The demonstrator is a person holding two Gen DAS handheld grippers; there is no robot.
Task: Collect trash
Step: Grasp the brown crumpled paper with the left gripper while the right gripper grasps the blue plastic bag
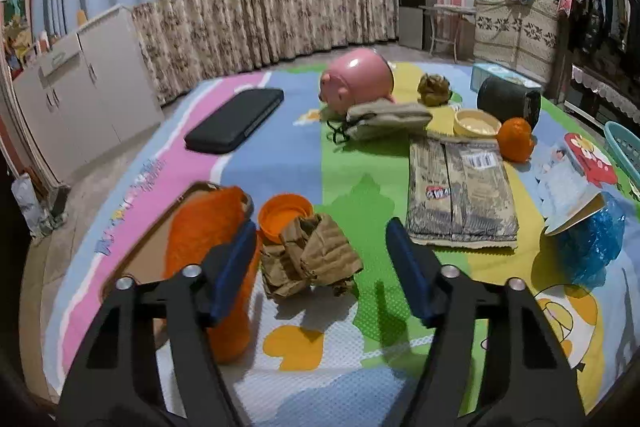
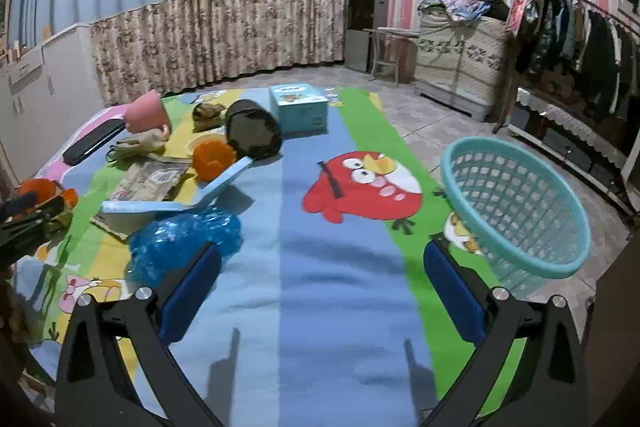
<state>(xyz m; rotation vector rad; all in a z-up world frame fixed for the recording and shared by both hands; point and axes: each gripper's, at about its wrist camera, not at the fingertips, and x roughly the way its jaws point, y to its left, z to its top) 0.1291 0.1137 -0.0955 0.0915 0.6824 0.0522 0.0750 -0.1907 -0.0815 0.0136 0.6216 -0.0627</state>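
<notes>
1. Stripy pink walls and long curtains go round the room, and a bright mat (image 2: 344, 267) with cartoon birds covers the floor.
2. Lots of stuff lies on the mat: a pink pig (image 1: 358, 77), a black pad (image 1: 236, 119), a flat printed pack (image 1: 460, 191), a black roll (image 1: 508, 101) and a blue box (image 2: 300, 109).
3. My left gripper (image 1: 322, 267) is wide open and holds nothing.
4. Crumpled brown paper (image 1: 312, 253) lies on the mat just in front of it, about between the two fingers. I think this is trash.
5. An orange bowl (image 1: 284, 215) touches the paper at the back, and a fuzzy orange thing (image 1: 208, 251) is right by my left finger.
6. My right gripper (image 2: 322, 291) is wide open too, and empty. It hangs over a bare blue part of the mat.
7. A crinkly blue bag (image 2: 184, 243) sits just beside its left finger. That looks like trash as well.
8. The green basket (image 2: 516, 211) is on the right edge of the mat, tipped so its mouth faces me. I think the trash goes in there. I see nothing in it yet.
9. So I think I am at the start: about to pick up the first piece.
10. Next, my left gripper should go down over the paper and close on it, without nipping the bowl or the fuzzy thing. Then the paper must travel across to the basket.
</notes>
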